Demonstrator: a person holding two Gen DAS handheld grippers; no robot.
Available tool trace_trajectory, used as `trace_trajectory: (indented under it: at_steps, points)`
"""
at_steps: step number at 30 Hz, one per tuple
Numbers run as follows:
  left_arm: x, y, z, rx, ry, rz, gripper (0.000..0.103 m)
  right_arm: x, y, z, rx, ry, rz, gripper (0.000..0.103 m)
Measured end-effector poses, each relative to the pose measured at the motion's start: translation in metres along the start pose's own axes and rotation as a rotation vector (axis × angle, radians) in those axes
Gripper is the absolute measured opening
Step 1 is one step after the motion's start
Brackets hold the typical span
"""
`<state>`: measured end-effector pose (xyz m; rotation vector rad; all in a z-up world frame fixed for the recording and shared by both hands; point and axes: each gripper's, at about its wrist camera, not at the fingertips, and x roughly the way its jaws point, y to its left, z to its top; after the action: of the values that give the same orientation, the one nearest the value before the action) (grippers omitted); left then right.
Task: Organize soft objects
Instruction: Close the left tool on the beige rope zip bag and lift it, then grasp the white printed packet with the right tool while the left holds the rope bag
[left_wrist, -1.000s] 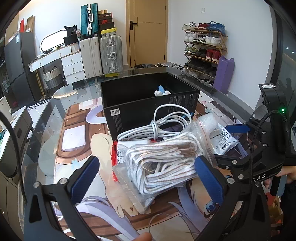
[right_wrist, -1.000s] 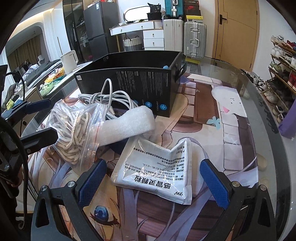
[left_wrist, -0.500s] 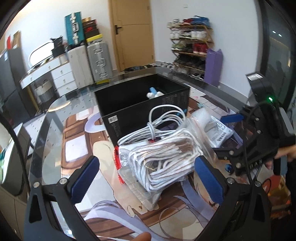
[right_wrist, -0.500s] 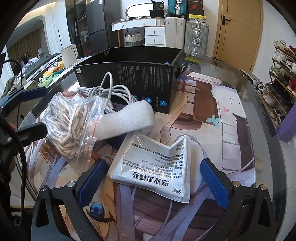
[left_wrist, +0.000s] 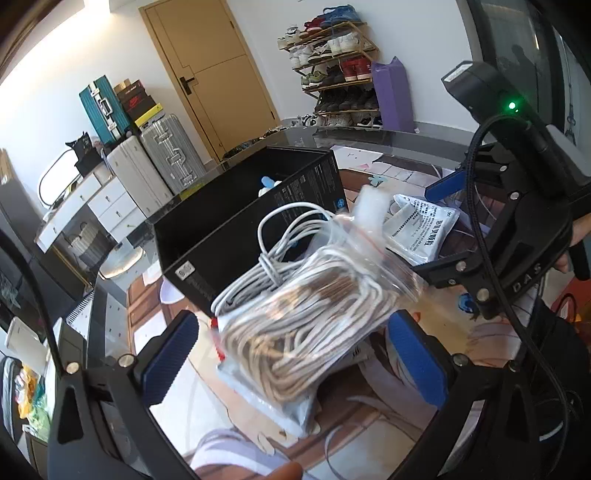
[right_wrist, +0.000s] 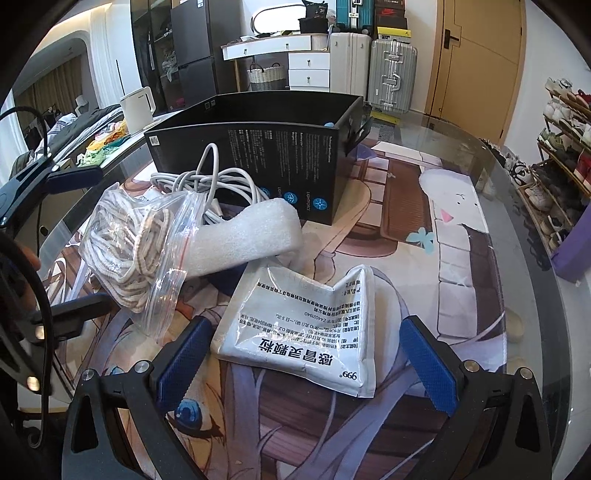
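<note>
Hand-held gripper units are both presented wide open and nothing is gripped by either. On the left, the left hand-held gripper is held around the zip bag of rope, with its blue pads standing apart from the bag on both sides; whether the bag is being raised or merely framed cannot be told, as this view is blurred. Beside the bag, a coiled white cable is seen lying against the black box, and a white foam piece is laid across it. Further right, a flat medicine sachet rests on the printed mat of the glass surface, directly ahead of the right hand-held gripper, whose fingers are spread wider than the sachet. Inside the black box, only a small white and blue item can be made out. Progress is therefore judged as early: four soft items remain outside the box and are yet to be placed.
</note>
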<state>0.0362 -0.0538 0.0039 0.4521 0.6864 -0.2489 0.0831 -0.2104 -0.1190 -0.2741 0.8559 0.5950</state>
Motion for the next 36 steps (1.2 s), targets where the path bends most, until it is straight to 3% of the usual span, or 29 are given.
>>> trace_trajectory:
  at_steps: [7,12,15,21,27,36]
  points:
    - [0.010,-0.004,0.009,0.030,0.009,-0.022,0.103,0.000,-0.001,-0.001,-0.001,-0.003,0.005,0.102]
    - [0.015,0.002,0.012,-0.002,0.018,-0.054,0.102,0.000,-0.002,-0.001,0.002,-0.005,0.007,0.102]
    - [0.015,0.005,0.010,-0.012,0.018,-0.087,0.087,0.000,-0.002,0.000,0.008,-0.008,0.010,0.102]
    - [0.010,0.003,0.008,0.009,-0.002,-0.097,0.067,-0.001,-0.001,-0.001,0.007,-0.012,0.021,0.102]
    - [0.001,0.016,0.007,-0.052,-0.024,-0.111,0.050,-0.002,0.004,-0.001,0.000,-0.016,0.024,0.102]
    - [-0.008,0.031,0.006,-0.143,-0.052,-0.126,0.043,-0.001,0.007,0.001,0.010,-0.016,-0.009,0.098]
